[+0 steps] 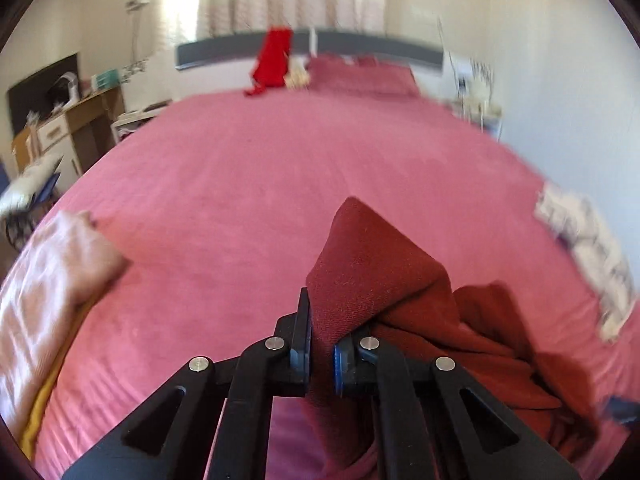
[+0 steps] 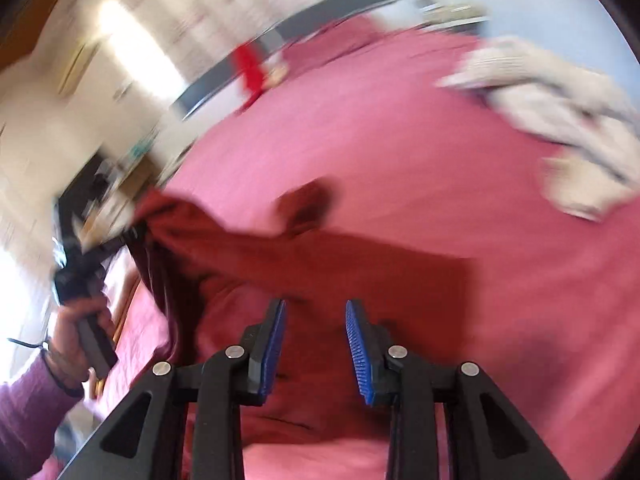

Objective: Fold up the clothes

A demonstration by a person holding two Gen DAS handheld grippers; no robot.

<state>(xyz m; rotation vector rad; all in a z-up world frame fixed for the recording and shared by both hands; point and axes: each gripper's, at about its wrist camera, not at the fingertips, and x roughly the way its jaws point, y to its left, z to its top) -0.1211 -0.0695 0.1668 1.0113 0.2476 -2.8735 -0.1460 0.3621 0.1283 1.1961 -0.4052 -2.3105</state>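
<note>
My left gripper [image 1: 322, 344] is shut on a dark red garment [image 1: 372, 264] and holds a peak of it up above the pink bedspread [image 1: 248, 184]. The rest of the garment trails down to the right. In the right wrist view the same garment [image 2: 320, 272] hangs stretched from the left gripper [image 2: 120, 240] at the far left, held in a hand. My right gripper [image 2: 316, 320] is open and empty, just above the garment's lower part. The right wrist view is blurred by motion.
A folded pale pink cloth [image 1: 44, 280] lies at the bed's left edge. A white patterned cloth [image 1: 588, 252] lies at the right edge, also seen in the right wrist view [image 2: 560, 112]. A bright red garment [image 1: 272, 60] leans on the grey headboard [image 1: 360, 44]. A desk [image 1: 72, 128] stands left.
</note>
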